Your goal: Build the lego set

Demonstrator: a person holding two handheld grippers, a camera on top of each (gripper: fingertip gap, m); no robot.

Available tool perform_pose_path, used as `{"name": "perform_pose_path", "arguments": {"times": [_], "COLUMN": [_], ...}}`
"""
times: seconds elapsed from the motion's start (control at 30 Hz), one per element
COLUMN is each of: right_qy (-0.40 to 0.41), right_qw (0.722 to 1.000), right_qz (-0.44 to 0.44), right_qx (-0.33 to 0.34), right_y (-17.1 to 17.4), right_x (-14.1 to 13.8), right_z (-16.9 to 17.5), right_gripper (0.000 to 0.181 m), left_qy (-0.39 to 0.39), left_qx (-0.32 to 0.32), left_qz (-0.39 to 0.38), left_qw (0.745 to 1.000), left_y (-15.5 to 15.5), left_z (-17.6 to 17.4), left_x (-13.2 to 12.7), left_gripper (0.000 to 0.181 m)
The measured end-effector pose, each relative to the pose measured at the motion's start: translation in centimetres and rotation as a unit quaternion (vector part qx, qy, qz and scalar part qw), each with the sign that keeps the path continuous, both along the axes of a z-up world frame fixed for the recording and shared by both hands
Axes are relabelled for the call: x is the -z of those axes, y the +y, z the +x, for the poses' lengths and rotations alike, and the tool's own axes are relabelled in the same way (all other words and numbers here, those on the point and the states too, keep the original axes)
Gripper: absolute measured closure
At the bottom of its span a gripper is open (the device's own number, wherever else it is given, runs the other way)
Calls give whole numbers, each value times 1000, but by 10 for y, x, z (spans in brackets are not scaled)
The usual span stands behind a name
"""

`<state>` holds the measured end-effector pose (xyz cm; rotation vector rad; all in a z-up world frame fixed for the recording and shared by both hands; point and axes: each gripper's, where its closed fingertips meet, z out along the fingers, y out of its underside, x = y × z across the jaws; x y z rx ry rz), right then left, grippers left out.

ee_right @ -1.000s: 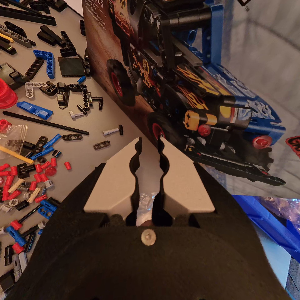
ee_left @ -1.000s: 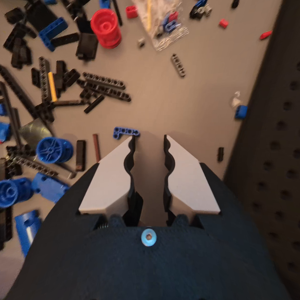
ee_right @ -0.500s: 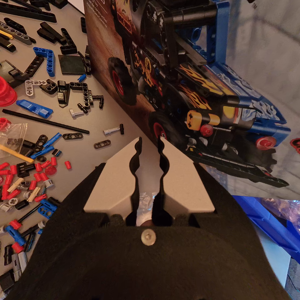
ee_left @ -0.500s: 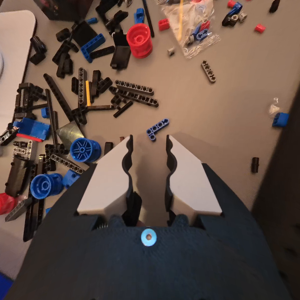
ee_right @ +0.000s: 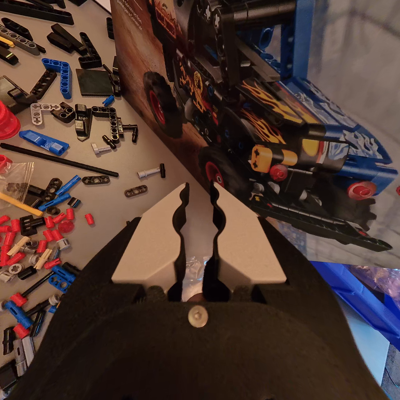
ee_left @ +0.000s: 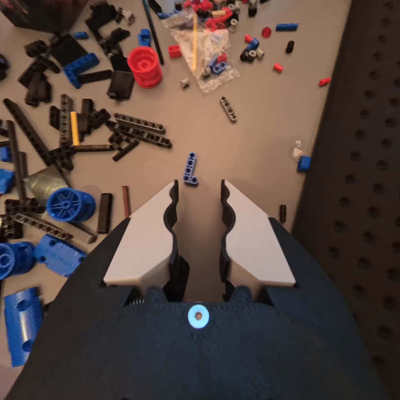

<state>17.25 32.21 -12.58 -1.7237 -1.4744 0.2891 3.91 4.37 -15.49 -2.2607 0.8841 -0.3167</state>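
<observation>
The left claw [ee_left: 199, 184] hangs over the desk [ee_left: 249, 151] with its two fingers apart and nothing between them. Right in front of its tips, a little toward the left finger, lies a small blue L-shaped piece [ee_left: 190, 170]. It lies flat on the desk, apart from the other parts, and no finger touches it. Its long side runs straight away from the claw, almost in line with the fingers. Its short foot is at the near end and pokes out to the right.

My guess is that this piece is the one to pick next, and the left claw is the near one — it only needs to go forward a bit and down.

The right claw [ee_right: 199, 186] is partly spread too, and holds nothing. It points at the big box [ee_right: 281, 108] with the truck picture. I cannot see the blue piece from that side. Lots of loose parts lie about — a red wheel [ee_left: 144, 65], a blue wheel [ee_left: 69, 207] and black beams [ee_left: 140, 132].
</observation>
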Motion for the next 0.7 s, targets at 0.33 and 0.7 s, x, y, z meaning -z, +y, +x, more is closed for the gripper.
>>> {"name": "perform_pose_path", "arguments": {"times": [0.33,0.7], "right_qy": [0,-3], "right_qw": [1000,1000], "right_qz": [1,0], "right_qx": [0,-1], "right_y": [0,1], "right_x": [0,3], "right_z": [0,0], "right_gripper": [163,163], "left_qy": [11,-7], "left_qx": [-15,-5], "left_qz": [55,56], "left_qw": [998,998], "left_y": [20,19], "left_z": [-7,-6], "left_x": [6,6], "left_gripper": [145,147]}}
